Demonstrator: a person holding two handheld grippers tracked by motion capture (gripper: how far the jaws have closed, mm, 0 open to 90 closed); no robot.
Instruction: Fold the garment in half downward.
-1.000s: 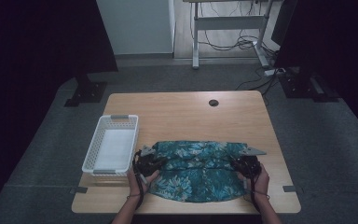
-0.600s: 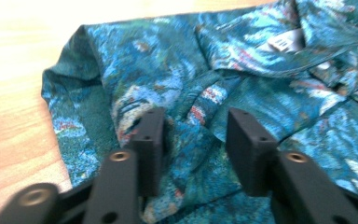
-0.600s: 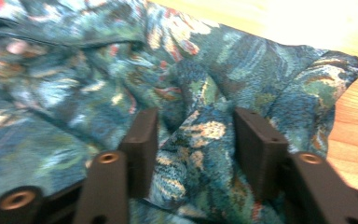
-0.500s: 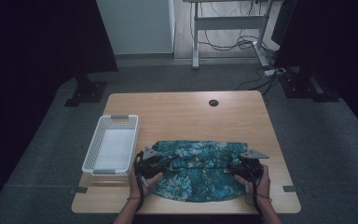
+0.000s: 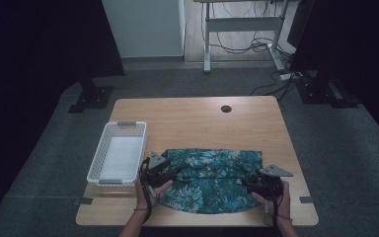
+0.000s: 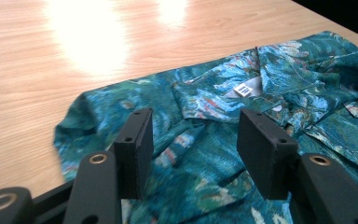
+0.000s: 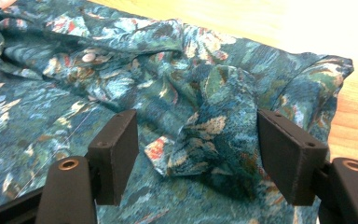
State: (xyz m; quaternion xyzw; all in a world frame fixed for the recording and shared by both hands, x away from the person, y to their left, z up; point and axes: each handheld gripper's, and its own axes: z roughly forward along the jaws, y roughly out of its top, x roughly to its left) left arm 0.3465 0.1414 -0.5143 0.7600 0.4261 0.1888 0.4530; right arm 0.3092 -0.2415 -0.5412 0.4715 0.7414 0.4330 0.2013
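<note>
A teal flower-print shirt (image 5: 209, 180) lies folded across the near half of the wooden table (image 5: 192, 118). My left gripper (image 5: 165, 173) is at its left end and my right gripper (image 5: 256, 183) at its right end. In the left gripper view the left gripper (image 6: 196, 126) has just been opening; its jaws stand apart over the shirt (image 6: 214, 93) near the collar label (image 6: 243, 89), pressing nothing. In the right gripper view the right gripper (image 7: 198, 121) has also just been opening. A raised fold of the shirt (image 7: 121, 70) stands between its jaws, free of both pads.
A white plastic basket (image 5: 118, 158) stands at the table's near left, right beside the left gripper. A round cable hole (image 5: 226, 108) is at the far edge. Bare wood stretches behind the shirt. Desk legs and cables (image 5: 237, 39) are on the floor beyond.
Both grippers have opened and let go of the shirt's ends, and both hands have lifted and drawn back slightly. The shirt stays flat where it was.
</note>
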